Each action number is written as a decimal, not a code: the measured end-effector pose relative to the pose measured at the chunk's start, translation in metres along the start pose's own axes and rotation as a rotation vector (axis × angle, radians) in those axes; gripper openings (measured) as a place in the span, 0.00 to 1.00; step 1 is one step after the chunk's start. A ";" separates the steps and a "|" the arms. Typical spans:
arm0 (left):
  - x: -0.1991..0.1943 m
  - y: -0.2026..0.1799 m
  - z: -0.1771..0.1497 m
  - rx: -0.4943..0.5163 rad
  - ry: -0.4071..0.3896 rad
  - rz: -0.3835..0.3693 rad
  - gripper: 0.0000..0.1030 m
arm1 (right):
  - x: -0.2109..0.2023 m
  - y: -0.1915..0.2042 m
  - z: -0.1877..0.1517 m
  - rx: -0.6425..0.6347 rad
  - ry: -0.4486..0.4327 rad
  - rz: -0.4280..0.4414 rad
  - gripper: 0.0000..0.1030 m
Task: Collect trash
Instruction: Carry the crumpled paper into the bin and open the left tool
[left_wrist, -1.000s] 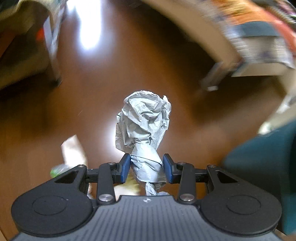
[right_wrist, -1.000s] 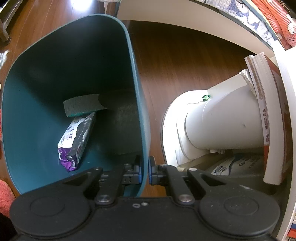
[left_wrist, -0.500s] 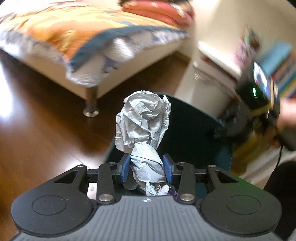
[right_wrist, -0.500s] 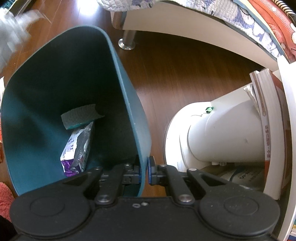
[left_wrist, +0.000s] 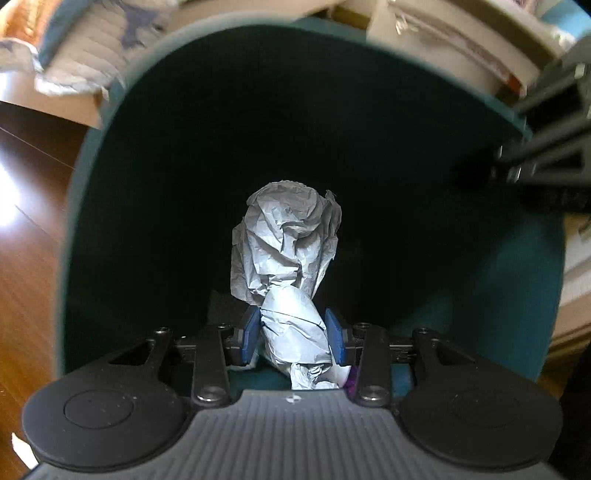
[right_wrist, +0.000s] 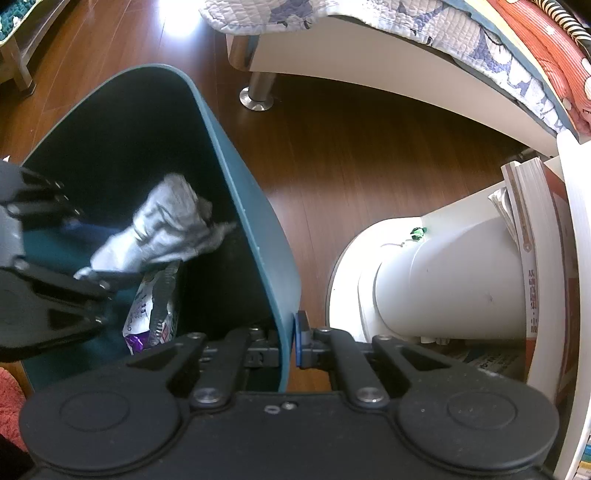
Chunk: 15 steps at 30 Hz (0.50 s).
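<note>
**Swung from open floor into the mouth of the bin**

Carried across since a second ago: then over bare wood floor, now inside the teal bin's opening, the dark interior filling the left wrist view.

Left gripper (left_wrist: 291, 341) closed on the narrow twisted neck of a crumpled paper wad (left_wrist: 286, 245), blue pads pressing both sides, the bulky crinkled head standing up beyond the fingertips. Seen from the right wrist view as a pale bundle (right_wrist: 162, 230) held just inside the rim, above a purple-and-silver wrapper (right_wrist: 155, 312) lying at the bottom.

Right gripper (right_wrist: 287, 341) pinched shut on the bin (right_wrist: 255, 206) wall near its rim, one finger inside, one outside, tilting the bin, grip unchanged from before.

Judged very light, soft and springy; likely to crush rather than slip, and to drop freely on release. Best taken at the twisted neck, as now, where the paper is densest.

Beyond: wood floor (right_wrist: 351, 155), bed (right_wrist: 369, 55) with a quilt, white cylinder (right_wrist: 461, 280), books alongside.
</note>
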<state>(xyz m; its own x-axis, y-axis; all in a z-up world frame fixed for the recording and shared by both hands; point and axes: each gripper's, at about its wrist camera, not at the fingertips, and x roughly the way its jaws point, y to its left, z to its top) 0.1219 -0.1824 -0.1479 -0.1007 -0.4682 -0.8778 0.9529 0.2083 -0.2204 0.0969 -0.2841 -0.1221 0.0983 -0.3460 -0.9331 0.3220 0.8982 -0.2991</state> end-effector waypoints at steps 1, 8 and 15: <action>0.005 -0.003 -0.002 0.007 0.016 0.010 0.36 | -0.002 0.001 -0.001 0.000 0.001 0.000 0.05; 0.018 -0.009 -0.002 0.013 0.040 0.025 0.38 | -0.002 0.003 0.001 0.004 0.002 -0.001 0.04; -0.004 -0.003 -0.003 0.006 -0.026 -0.005 0.70 | -0.003 0.002 0.002 -0.004 -0.003 0.000 0.04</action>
<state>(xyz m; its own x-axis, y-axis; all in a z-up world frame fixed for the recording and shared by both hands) 0.1183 -0.1790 -0.1446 -0.0978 -0.4916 -0.8653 0.9541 0.2009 -0.2220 0.0992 -0.2815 -0.1193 0.1011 -0.3471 -0.9324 0.3188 0.8991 -0.3001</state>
